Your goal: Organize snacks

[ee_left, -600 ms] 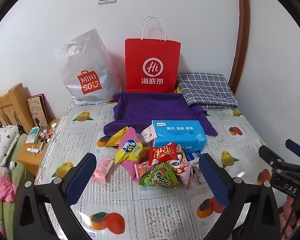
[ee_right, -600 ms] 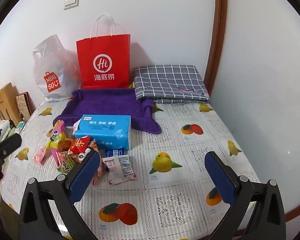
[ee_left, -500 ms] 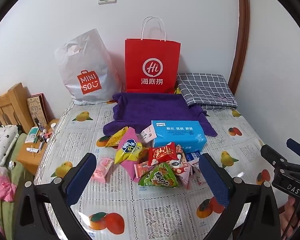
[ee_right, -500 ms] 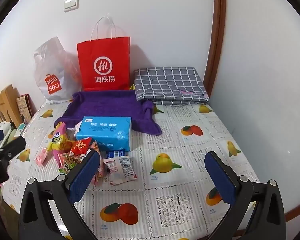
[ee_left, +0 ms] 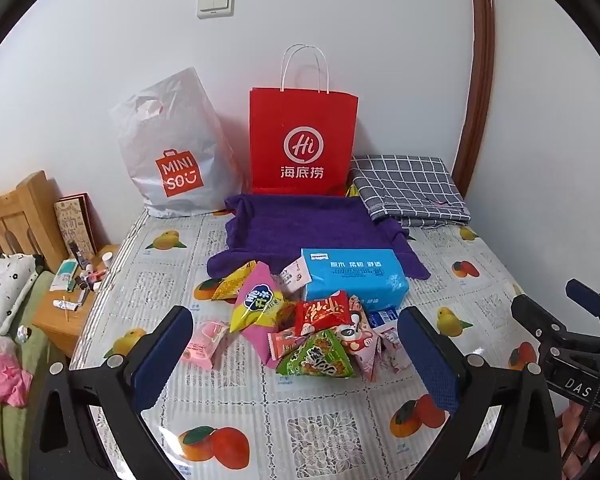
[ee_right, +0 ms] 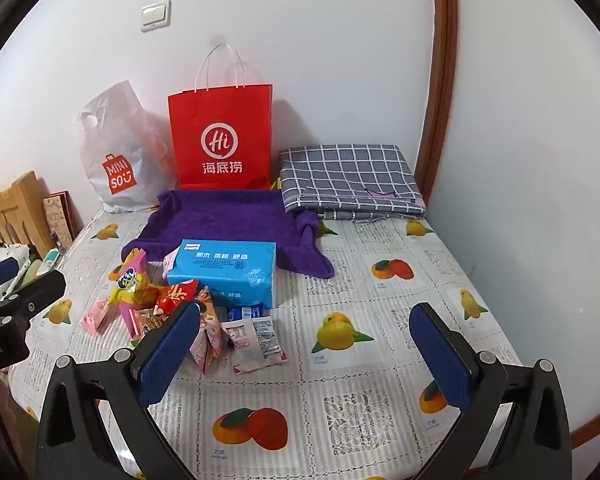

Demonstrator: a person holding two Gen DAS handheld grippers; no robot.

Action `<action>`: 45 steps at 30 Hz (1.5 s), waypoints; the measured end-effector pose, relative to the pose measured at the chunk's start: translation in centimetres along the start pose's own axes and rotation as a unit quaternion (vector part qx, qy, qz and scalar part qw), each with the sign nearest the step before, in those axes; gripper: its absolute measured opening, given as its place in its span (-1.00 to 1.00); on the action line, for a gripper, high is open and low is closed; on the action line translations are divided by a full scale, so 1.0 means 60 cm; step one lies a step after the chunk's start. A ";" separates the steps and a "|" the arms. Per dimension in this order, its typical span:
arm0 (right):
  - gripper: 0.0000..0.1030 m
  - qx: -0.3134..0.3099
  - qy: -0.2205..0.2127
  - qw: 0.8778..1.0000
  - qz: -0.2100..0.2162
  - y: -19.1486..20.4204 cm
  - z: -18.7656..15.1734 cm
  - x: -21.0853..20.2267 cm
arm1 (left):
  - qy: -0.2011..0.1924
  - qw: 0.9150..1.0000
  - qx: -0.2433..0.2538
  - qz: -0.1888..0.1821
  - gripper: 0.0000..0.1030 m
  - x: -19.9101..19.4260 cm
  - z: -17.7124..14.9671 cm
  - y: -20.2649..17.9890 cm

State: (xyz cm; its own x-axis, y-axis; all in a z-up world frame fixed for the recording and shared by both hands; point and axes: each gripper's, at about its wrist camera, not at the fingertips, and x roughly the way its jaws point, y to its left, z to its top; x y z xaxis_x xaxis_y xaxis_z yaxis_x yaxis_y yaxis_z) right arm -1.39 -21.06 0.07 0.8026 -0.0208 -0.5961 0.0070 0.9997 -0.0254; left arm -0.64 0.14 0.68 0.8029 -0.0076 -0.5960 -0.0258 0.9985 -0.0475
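Left wrist view shows my left gripper (ee_left: 296,354) spread wide above the snack pile (ee_left: 300,332), its pink packet (ee_left: 262,314) lying long-axis toward the purple towel (ee_left: 308,224); my right gripper (ee_right: 312,356) gapes empty beside it.

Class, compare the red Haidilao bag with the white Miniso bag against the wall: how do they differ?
The red Haidilao bag is stiff paper, standing square with twisted cord handles; the white Miniso bag is soft plastic, bulging and slumped, with a cut-out handle. Both stand upright against the wall.
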 end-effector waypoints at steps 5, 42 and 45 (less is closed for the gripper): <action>1.00 0.001 -0.006 1.000 0.010 0.002 -0.005 -0.006 | -0.006 1.000 -0.007 -0.002 0.99 -0.007 -0.002 0.003; 1.00 0.006 -0.023 1.000 -0.005 0.004 -0.009 -0.028 | -0.025 1.000 0.012 -0.008 0.99 -0.030 -0.012 -0.015; 1.00 0.007 -0.022 1.000 -0.005 0.005 -0.009 -0.027 | -0.027 1.000 0.012 -0.009 0.99 -0.033 -0.010 -0.014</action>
State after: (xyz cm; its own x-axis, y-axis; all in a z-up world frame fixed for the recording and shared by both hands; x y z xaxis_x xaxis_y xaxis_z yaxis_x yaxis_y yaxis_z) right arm -3.00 -20.75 0.61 0.8274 -0.0310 -0.5608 0.0241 0.9995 -0.0197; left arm -2.56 -0.73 1.39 0.8342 -0.0237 -0.5510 0.0027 0.9992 -0.0388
